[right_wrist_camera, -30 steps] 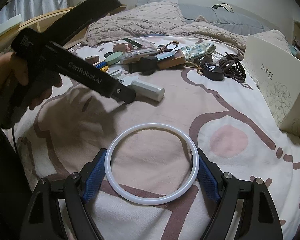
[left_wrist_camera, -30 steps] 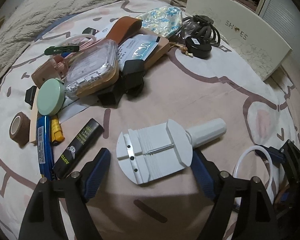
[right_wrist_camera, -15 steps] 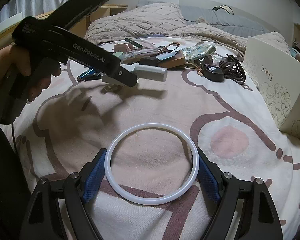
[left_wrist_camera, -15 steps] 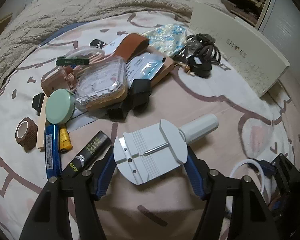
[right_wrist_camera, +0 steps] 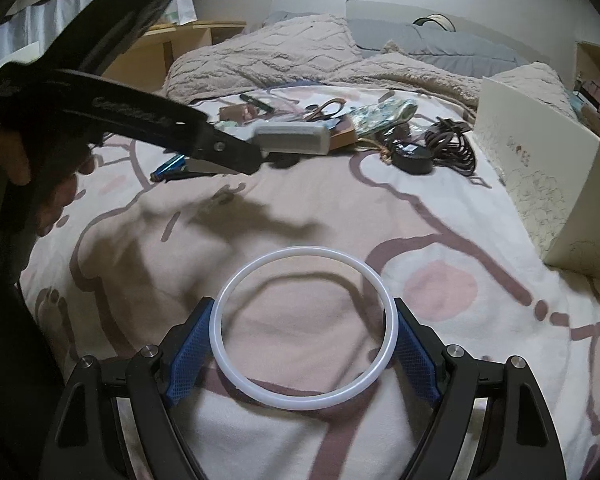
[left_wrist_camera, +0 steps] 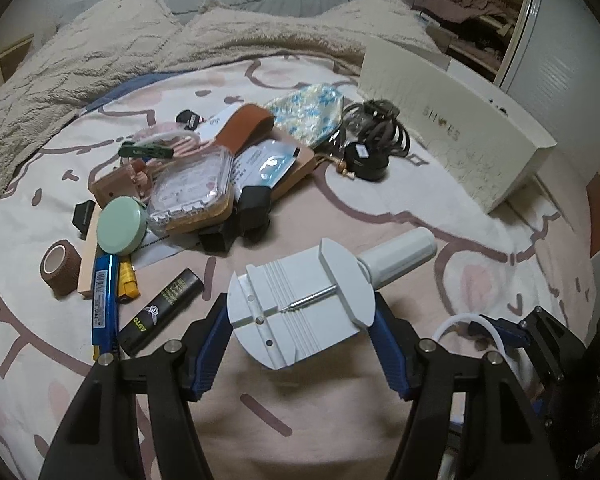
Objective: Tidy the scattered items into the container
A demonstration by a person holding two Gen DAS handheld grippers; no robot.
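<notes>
My left gripper [left_wrist_camera: 300, 340] is shut on a white watch-link remover tool [left_wrist_camera: 300, 304] with a round handle, held above the bedsheet. It also shows in the right wrist view [right_wrist_camera: 292, 140], held up at the left. My right gripper [right_wrist_camera: 302, 344] is shut on a white ring [right_wrist_camera: 302, 322], lifted a little off the sheet; part of the ring shows in the left wrist view [left_wrist_camera: 468, 326]. The cream shoe box [left_wrist_camera: 452, 124] stands at the right on the bed, also in the right wrist view [right_wrist_camera: 540, 184].
Scattered items lie at the far left: a green round tin [left_wrist_camera: 122, 230], brown tape roll [left_wrist_camera: 60, 266], blue pen [left_wrist_camera: 104, 300], black tube [left_wrist_camera: 160, 310], clear case [left_wrist_camera: 192, 190], floral pouch [left_wrist_camera: 308, 110], black cable coil [left_wrist_camera: 374, 136]. A beige blanket [left_wrist_camera: 220, 36] lies behind.
My left gripper closed on the white tool and lifted it off the sheet, rising. My right gripper lifted the ring slightly; its shadow now falls on the sheet.
</notes>
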